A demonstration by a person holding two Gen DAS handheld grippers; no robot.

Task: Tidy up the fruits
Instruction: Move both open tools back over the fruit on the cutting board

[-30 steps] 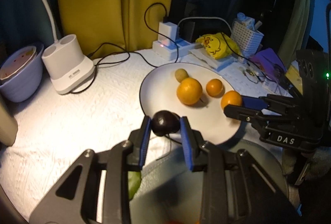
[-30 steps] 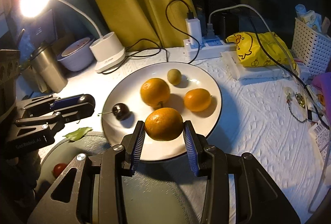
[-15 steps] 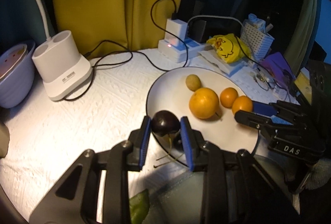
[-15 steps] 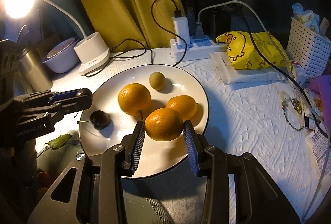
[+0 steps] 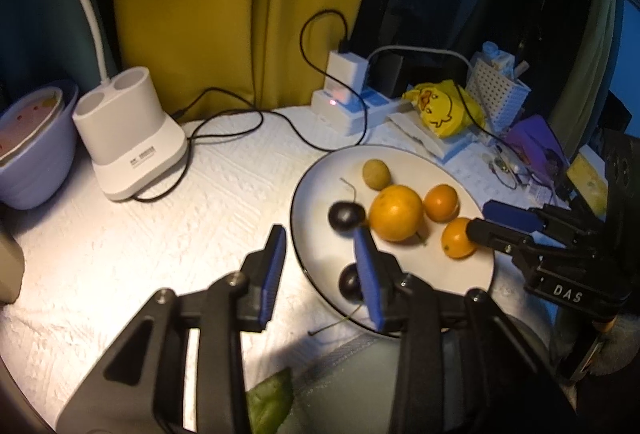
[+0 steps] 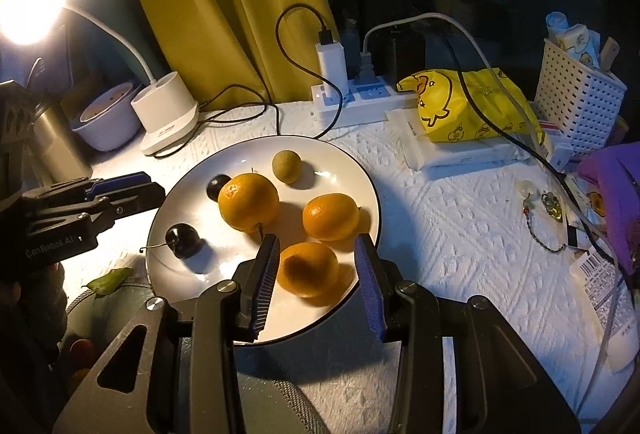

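Observation:
A white plate (image 6: 352,169) (image 5: 332,169) holds three oranges, a small green fruit (image 6: 286,165) (image 5: 376,173) and two dark cherries. My right gripper (image 6: 316,274) is open, its fingers on either side of the nearest orange (image 6: 308,268), which rests on the plate's front part. My left gripper (image 5: 320,266) is open and empty at the plate's left rim. One cherry (image 5: 346,216) (image 6: 218,186) lies beside the big orange (image 5: 396,211) (image 6: 248,201). The other cherry (image 5: 350,282) (image 6: 183,240) lies near the rim, partly behind my left finger.
A lamp base (image 5: 128,137), a purple bowl (image 5: 32,141), a power strip with cables (image 6: 352,97), a yellow duck bag (image 6: 464,105), a white basket (image 6: 576,101) and small clutter surround the plate. A grey-green cushion with a leaf (image 6: 108,280) lies in front.
Both grippers have opened. The right one let the orange down on the plate; the left one let go of its cherry, which now lies on the plate.

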